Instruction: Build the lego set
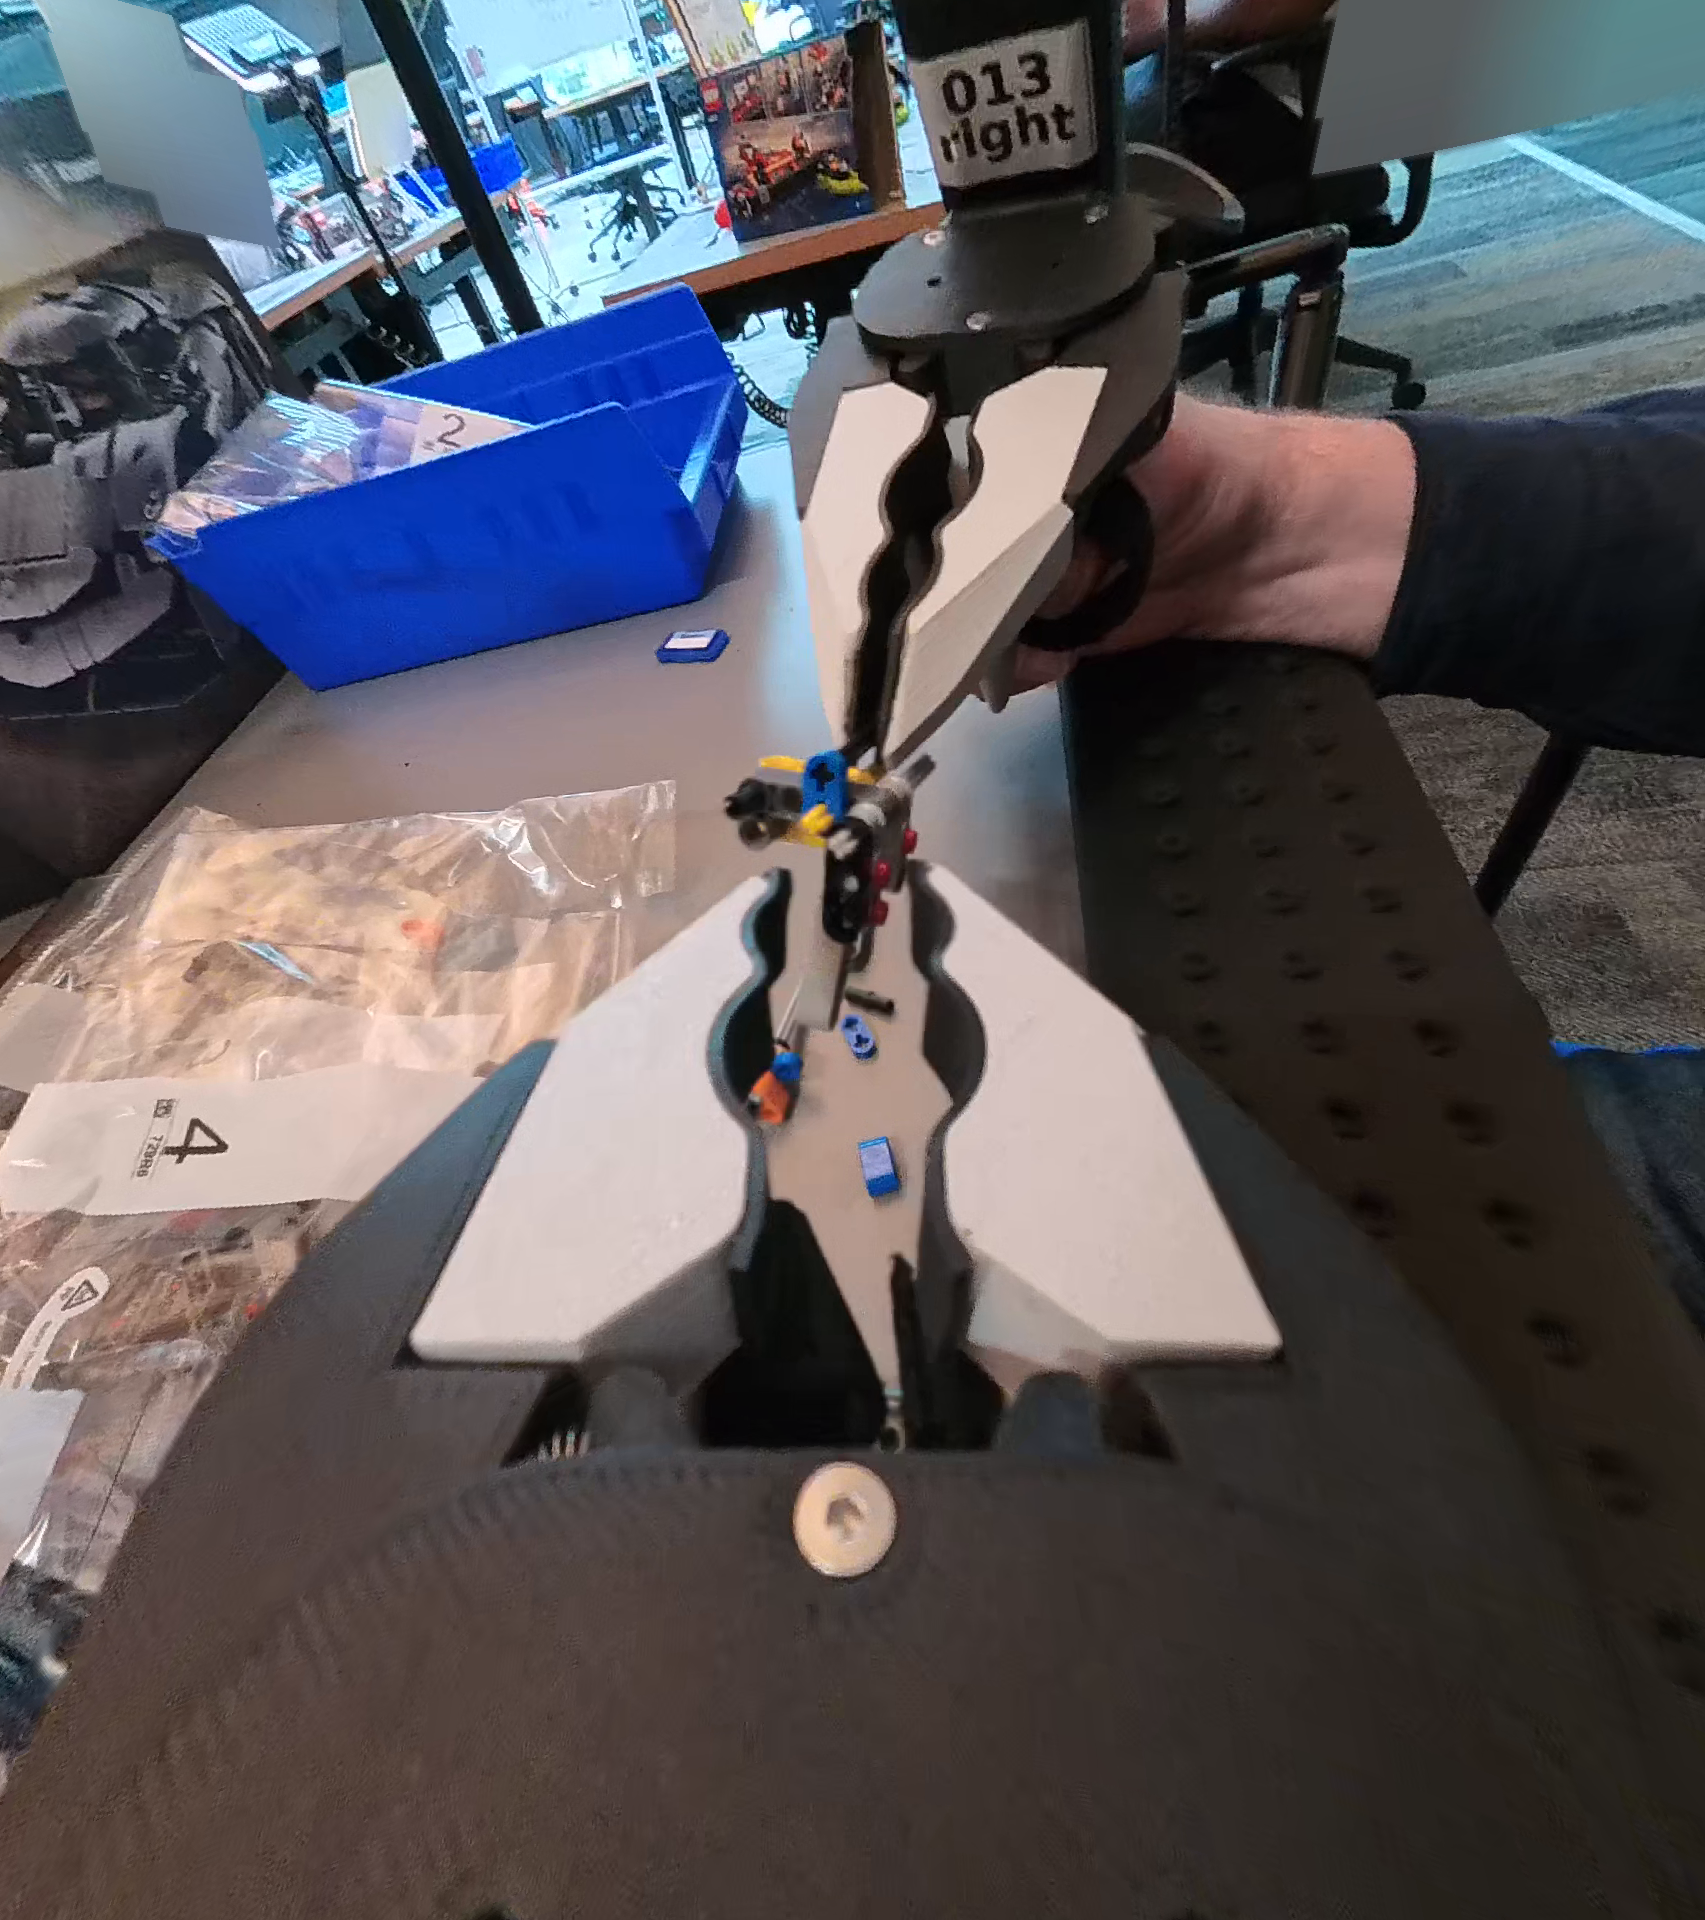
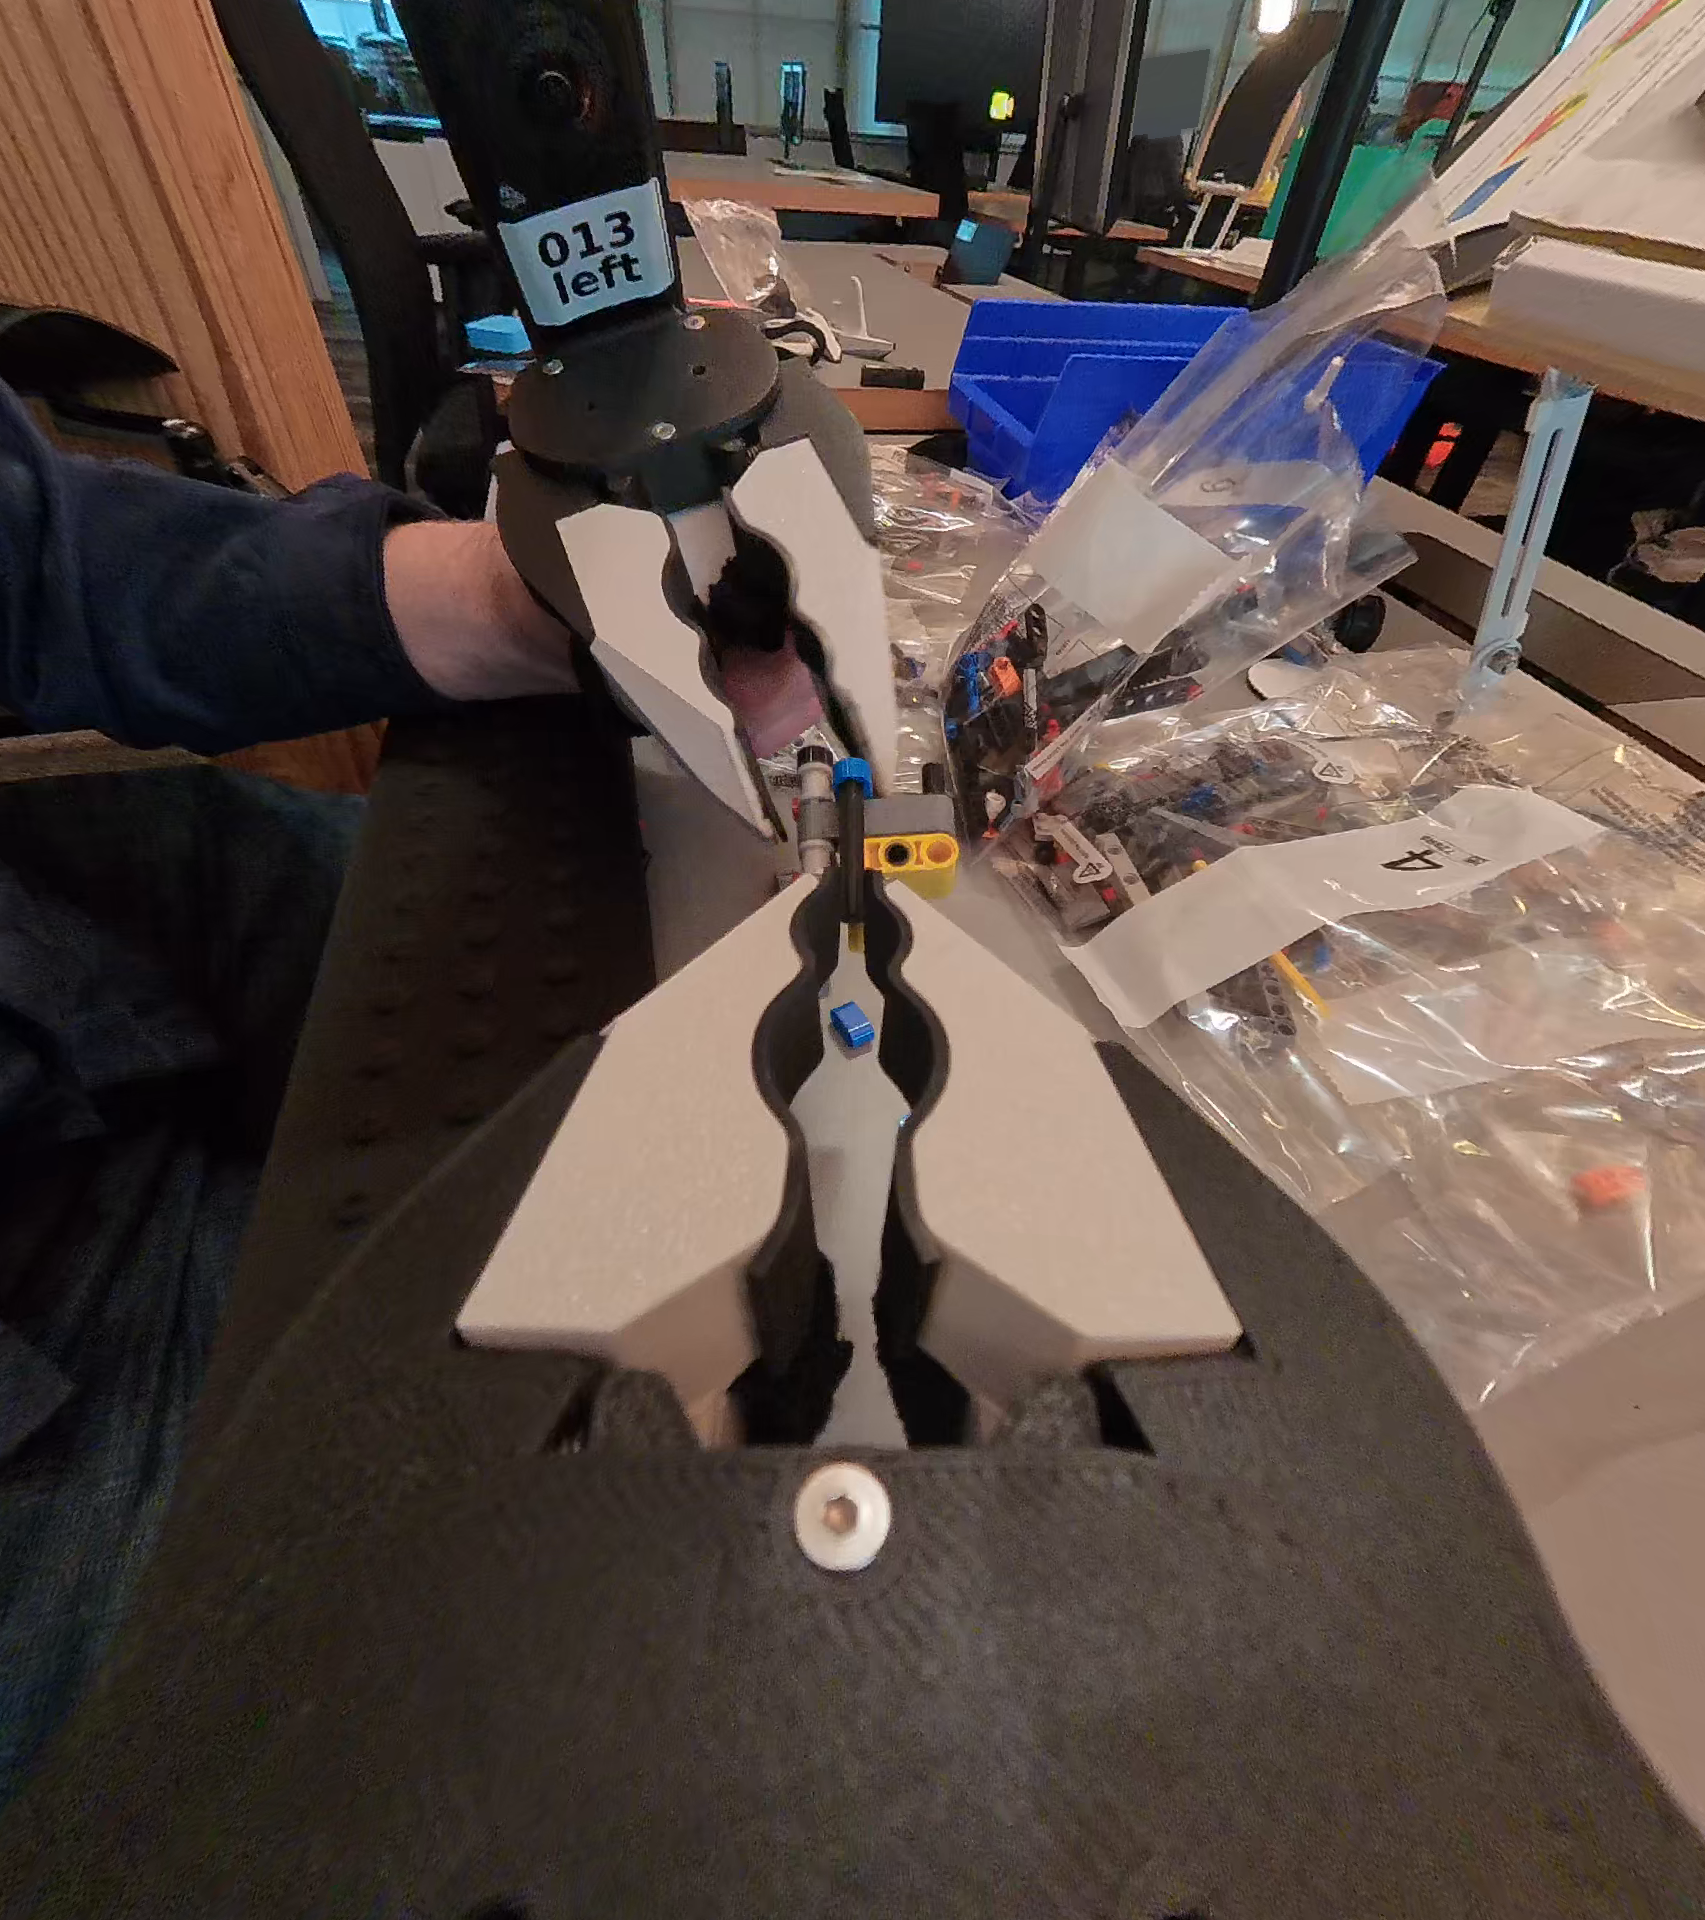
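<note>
A small lego assembly [image 1: 843, 831] of black, grey, blue and yellow parts with red pins is held in the air between both grippers. My left gripper [image 1: 846, 881] is shut on its lower black and grey part. My right gripper [image 1: 874, 743] comes down from above and is shut at its top. In the right wrist view my right gripper [image 2: 860, 888] is closed on a black axle [image 2: 853, 847] with a blue end, beside a yellow beam [image 2: 915, 857]. The left gripper [image 2: 832, 805] grips the grey part from the far side.
On the grey table [image 1: 567, 727] lie an orange and blue minifigure [image 1: 777, 1086], a blue tile [image 1: 879, 1166], small blue piece [image 1: 860, 1036] and black pin [image 1: 869, 1000]. Bags of parts [image 1: 308, 987] lie left, a blue bin [image 1: 474, 520] behind. A dark chair back [image 1: 1295, 935] stands right. Both grippers' tips are close together, under 4 cm apart. My left gripper's tips are some 10 cm from the blue tile [image 1: 879, 1166]. My right wrist view [image 2: 849, 1024] looks at it from another angle.
</note>
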